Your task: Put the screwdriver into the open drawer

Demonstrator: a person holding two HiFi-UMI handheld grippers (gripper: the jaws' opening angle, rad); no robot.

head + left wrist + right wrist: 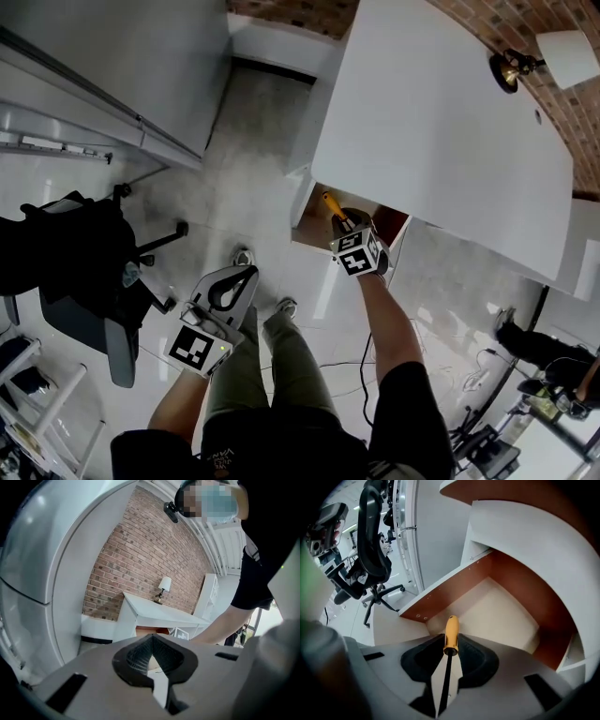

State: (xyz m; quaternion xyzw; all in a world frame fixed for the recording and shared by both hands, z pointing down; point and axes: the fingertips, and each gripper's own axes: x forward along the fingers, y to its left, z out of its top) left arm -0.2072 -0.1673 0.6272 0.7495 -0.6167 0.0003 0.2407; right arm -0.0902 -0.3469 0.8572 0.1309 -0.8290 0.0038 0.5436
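Note:
My right gripper (347, 228) hangs over the open drawer (304, 214) under the white desk (441, 141), shut on the screwdriver (333, 207). In the right gripper view the screwdriver's yellow handle (451, 633) sticks out past the jaws of that gripper (450, 643), and its black shaft runs back between the pads. The handle points down at the drawer's cream bottom (499, 609), between its brown side walls. My left gripper (240, 281) is low at the left, away from the drawer. Seen in its own view, the left gripper (152, 638) has its tips together and holds nothing.
A black office chair (89, 272) stands on the white floor at the left. A tall white cabinet (112, 66) fills the upper left. A small lamp (511, 70) sits on the desk by the brick wall. Cables (469, 375) lie on the floor at the right.

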